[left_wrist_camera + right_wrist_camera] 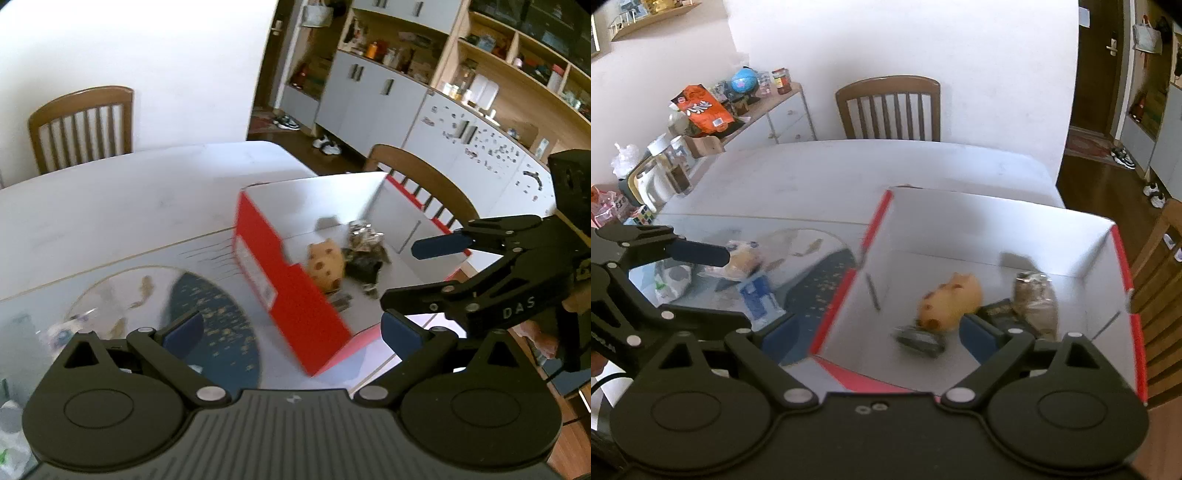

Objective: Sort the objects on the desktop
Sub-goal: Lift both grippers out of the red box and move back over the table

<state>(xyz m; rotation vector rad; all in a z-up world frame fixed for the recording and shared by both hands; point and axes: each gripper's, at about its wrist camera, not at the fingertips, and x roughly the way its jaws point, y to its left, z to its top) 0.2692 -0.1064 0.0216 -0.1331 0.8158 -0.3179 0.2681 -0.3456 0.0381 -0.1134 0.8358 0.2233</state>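
Black gripper housing is filling the bottom of both wrist views. On my left gripper [291,332] the blue pads are standing wide apart with nothing between them; my right gripper [882,332] is likewise spread, gripping nothing.

Readable writing is scarce. In the left wrist view, the right gripper [417,284] is reaching in from the right edge, and white letters reading "DAS" are showing on its black arm. A white label on the red outer wall of the cardboard box [295,295] is too blurred to read. On the sideboard in the right wrist view, an orange snack bag [703,109] is carrying large printed characters I cannot make out.

I am holding both grippers above the near end of the red box, which is sitting open on the white table [849,166]. Inside, on its white floor, an orange spotted plush toy [951,301] is lying just ahead of my right gripper's pads. A crinkled silvery packet [1034,295] is lying beside it to the right, and a small dark object [919,341], too blurred to name, is lying just in front of it. To the left of the box, outside it, wrapped snacks [742,258] and a blue-and-white carton [759,295] are lying on a patterned mat, near my left gripper [698,280].
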